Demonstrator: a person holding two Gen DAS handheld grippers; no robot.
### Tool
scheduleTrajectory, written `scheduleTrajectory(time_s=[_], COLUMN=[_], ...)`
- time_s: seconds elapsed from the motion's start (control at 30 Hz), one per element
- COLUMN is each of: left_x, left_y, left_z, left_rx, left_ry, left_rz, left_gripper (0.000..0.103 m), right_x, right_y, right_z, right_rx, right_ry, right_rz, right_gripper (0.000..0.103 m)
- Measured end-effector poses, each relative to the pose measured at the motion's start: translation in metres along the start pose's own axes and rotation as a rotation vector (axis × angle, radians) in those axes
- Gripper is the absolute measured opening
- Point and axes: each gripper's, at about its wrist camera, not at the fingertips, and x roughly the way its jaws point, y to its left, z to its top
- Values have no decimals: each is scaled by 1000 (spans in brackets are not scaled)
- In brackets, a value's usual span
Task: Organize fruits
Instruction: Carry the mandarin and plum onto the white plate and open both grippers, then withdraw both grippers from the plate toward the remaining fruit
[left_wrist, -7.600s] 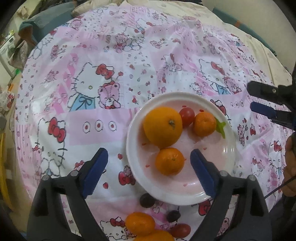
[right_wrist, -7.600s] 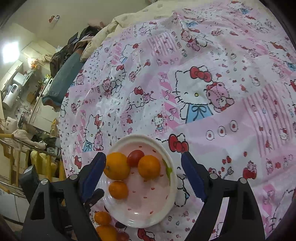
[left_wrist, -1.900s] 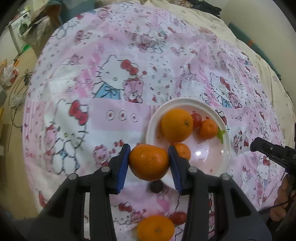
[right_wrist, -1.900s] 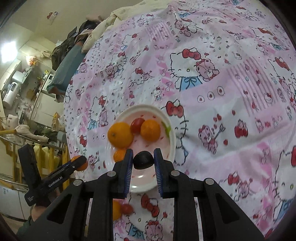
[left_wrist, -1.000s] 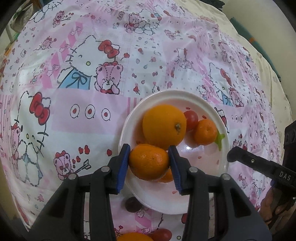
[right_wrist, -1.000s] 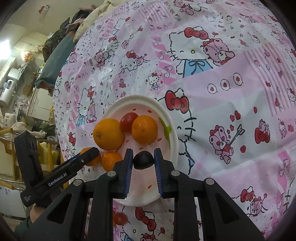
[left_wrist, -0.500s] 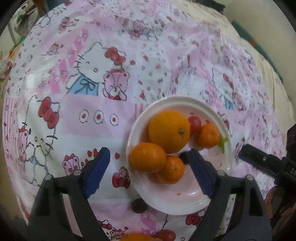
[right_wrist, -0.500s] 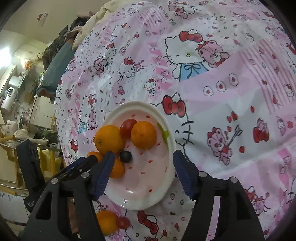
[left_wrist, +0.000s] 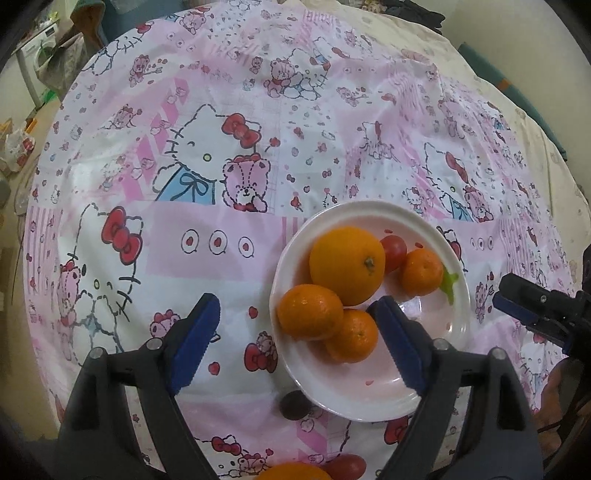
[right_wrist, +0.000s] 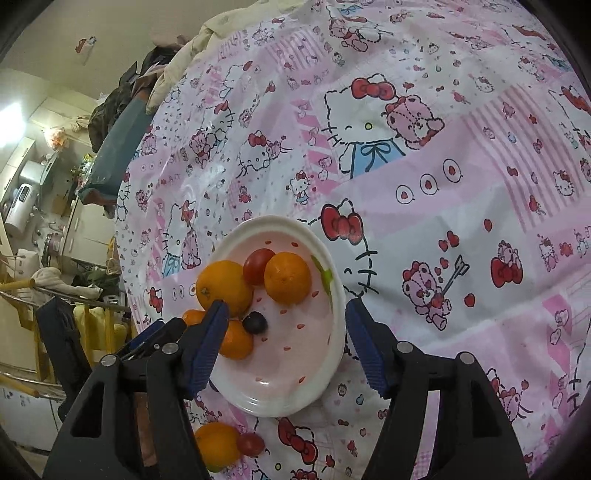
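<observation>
A white plate (left_wrist: 454, 266) (right_wrist: 325, 376) on the Hello Kitty cloth holds a big orange (left_wrist: 345, 264) (right_wrist: 221, 286), three mandarins (left_wrist: 310, 312), a red tomato (left_wrist: 394, 252) (right_wrist: 258, 265) and a dark grape (right_wrist: 255, 322). My left gripper (left_wrist: 295, 345) is open and empty just above the plate's near-left rim. My right gripper (right_wrist: 282, 349) is open and empty over the plate's near part; its tip shows at the right of the left wrist view (left_wrist: 532, 312). On the cloth lie another grape (left_wrist: 293, 404), a mandarin (right_wrist: 216, 445) and a tomato (right_wrist: 250, 443).
The pink patterned cloth (left_wrist: 221, 166) covers a round table. Clutter, a blue seat (right_wrist: 114, 147) and kitchen furniture stand beyond the table's far left edge in the right wrist view. A cream blanket (left_wrist: 517, 74) lies behind the table.
Both grippers opened: the left let its mandarin go onto the plate's left side, the right dropped the dark grape onto the plate. Both have since drawn back slightly.
</observation>
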Motion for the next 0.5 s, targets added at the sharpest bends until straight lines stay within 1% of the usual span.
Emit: scheduleTrajectory(time_s=[0.17, 0.33, 0.5], left_x=[-4, -7, -20], left_y=[3, 9, 7], left_z=[-4, -9, -14], left_rx=[5, -2, 39], left_ry=[-8, -13, -48], left_rz=[3, 3, 14], left_gripper=[84, 84, 84], right_x=[-4, -10, -17], right_y=[-1, 9, 13], right_z=[-1, -7, -16], right_rx=[12, -33, -44], right_ry=[-2, -11, -22], right_rz=[8, 6, -2], right_gripper=[69, 69, 69])
